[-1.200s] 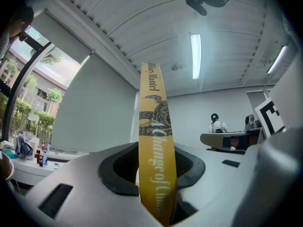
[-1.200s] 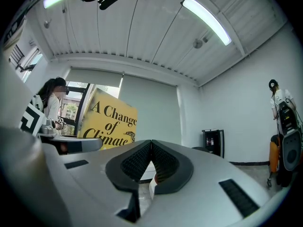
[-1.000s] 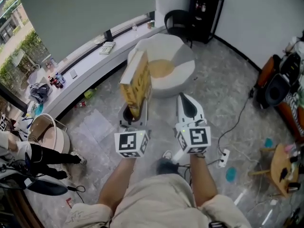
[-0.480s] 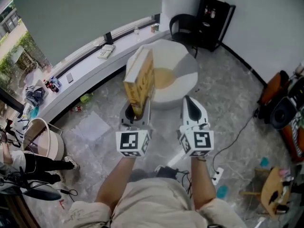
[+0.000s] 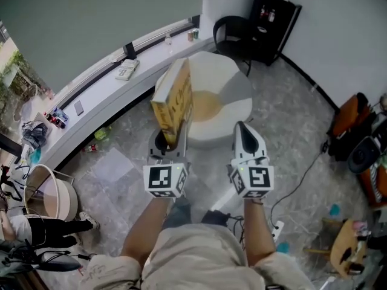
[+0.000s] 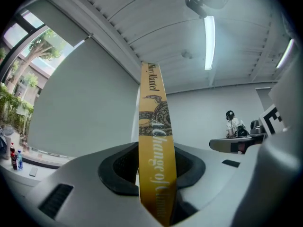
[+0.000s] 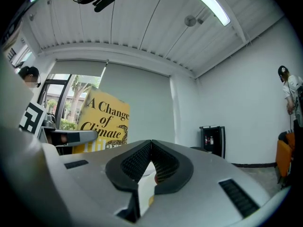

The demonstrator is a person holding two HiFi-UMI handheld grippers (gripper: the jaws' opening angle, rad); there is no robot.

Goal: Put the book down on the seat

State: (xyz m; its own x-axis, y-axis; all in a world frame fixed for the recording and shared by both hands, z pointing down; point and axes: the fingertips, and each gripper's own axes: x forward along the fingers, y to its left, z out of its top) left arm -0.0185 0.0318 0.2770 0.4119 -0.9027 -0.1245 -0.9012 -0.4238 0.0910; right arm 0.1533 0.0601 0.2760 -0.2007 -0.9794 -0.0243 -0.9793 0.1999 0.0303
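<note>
A yellow book (image 5: 173, 103) stands upright in my left gripper (image 5: 169, 142), which is shut on its lower edge. In the left gripper view its yellow spine (image 6: 155, 141) rises between the two dark pads (image 6: 116, 167). The seat (image 5: 227, 92), a round white pouf with a tan patch, lies on the floor just beyond the book. My right gripper (image 5: 247, 136) hovers beside the left one, shut with nothing in it. In the right gripper view the jaw tips of that gripper (image 7: 150, 148) meet, and the book's cover (image 7: 103, 121) shows at the left.
A black chair (image 5: 228, 28) and a black cabinet (image 5: 273, 12) stand behind the seat. A curved white window ledge (image 5: 103, 95) runs along the left. A power strip (image 5: 277, 228) and cables lie on the floor at right, near a wooden stool (image 5: 344, 246). A round basket (image 5: 42, 189) sits at the left.
The view has shifted a little, and the seat sits slightly lower and nearer in the head view. Both grippers and the held book keep their pose.
</note>
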